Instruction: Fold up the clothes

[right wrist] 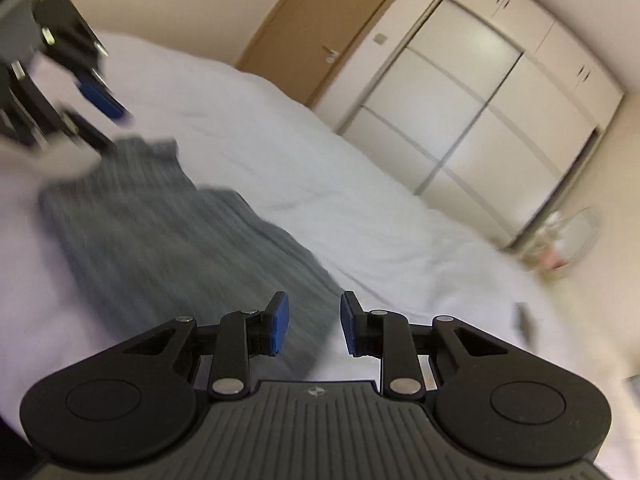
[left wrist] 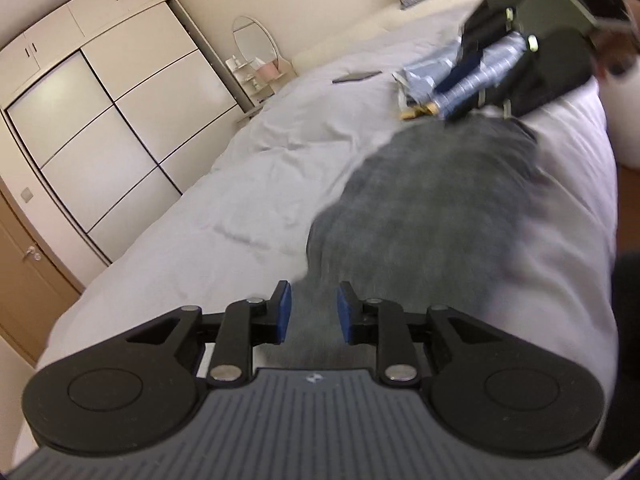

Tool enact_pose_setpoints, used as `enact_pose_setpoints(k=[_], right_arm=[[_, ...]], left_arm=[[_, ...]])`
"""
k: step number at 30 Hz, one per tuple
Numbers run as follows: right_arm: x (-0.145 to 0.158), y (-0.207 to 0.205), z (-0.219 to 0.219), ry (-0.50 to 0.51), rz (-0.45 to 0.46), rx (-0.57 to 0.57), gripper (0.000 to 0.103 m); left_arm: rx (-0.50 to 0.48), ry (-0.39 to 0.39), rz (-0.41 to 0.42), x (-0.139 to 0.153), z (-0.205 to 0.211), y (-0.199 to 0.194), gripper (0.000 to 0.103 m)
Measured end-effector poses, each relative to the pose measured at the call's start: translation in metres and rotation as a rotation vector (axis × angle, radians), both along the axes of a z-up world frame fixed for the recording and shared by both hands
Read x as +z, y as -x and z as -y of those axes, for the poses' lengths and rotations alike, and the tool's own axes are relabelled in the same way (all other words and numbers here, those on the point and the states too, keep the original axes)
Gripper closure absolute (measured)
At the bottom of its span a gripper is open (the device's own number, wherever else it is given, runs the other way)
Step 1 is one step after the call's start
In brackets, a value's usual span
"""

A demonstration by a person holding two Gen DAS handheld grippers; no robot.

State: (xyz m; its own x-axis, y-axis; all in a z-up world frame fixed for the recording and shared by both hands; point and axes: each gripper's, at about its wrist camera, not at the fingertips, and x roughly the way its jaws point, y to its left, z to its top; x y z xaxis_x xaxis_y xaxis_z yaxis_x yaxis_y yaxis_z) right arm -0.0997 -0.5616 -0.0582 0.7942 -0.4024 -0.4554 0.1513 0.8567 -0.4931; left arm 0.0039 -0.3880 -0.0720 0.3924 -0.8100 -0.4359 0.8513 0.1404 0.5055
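On a bed [left wrist: 208, 216] spread with a pale, rumpled cover, a dark grey ribbed garment [left wrist: 432, 208] lies flat, running in the left wrist view from about 6 o'clock up toward 1 o'clock. The left gripper [left wrist: 313, 312] hangs just above the garment's near end, its blue-padded fingers [left wrist: 285, 312] apart with nothing between them. At 1 o'clock in that view the right gripper [left wrist: 476, 60] shows blurred at the garment's far end, over a small heap of pale blue striped cloth [left wrist: 424, 76]; a flat dark object [left wrist: 356, 77] lies on the cover just beside that heap at 12 o'clock. A white wardrobe [left wrist: 120, 120] with sliding panels fills 9 to 11 o'clock, an oval mirror [left wrist: 255, 40] on a small vanity stands at 11 o'clock, and a brown door [left wrist: 28, 264] sits at 8 o'clock.

From the right wrist camera, the right gripper [right wrist: 314, 324] is also spread wide and empty, poised over the garment's [right wrist: 160, 232] edge where it meets the bed cover [right wrist: 320, 184]. The garment stretches toward 10 o'clock, where the left gripper [right wrist: 92, 108] appears blurred, its fingers parted. The door [right wrist: 320, 36] stands at 12 o'clock and the wardrobe [right wrist: 480, 112] at 2 o'clock
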Motion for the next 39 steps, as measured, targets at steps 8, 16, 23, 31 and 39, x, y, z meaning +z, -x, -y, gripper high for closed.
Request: enact_pose_setpoints(k=[8, 16, 23, 31, 39], right_arm=[[-0.037, -0.035, 0.047, -0.091, -0.086, -0.017, 0.078], [-0.031, -0.023, 0.093, -0.119, -0.055, -0.131, 0.078], [-0.006, -0.039, 0.071, -0.144, 0.005, -0.053, 0.08], [-0.038, -0.047, 0.109, -0.169, -0.115, -0.17, 0.08], [0.001, 0.039, 0.056, -0.053, 0.013, -0.08, 0.067]], left_arm=[[0.039, -0.066, -0.053, -0.038, 0.052, -0.032, 0.087], [0.097, -0.041, -0.085, -0.025, 0.046, -0.046, 0.089], [0.086, -0.003, -0.109, -0.004, 0.052, -0.041, 0.091], [0.165, -0.119, -0.058, -0.036, 0.059, -0.066, 0.091], [0.149, -0.074, 0.055, -0.006, 0.002, -0.033, 0.085]])
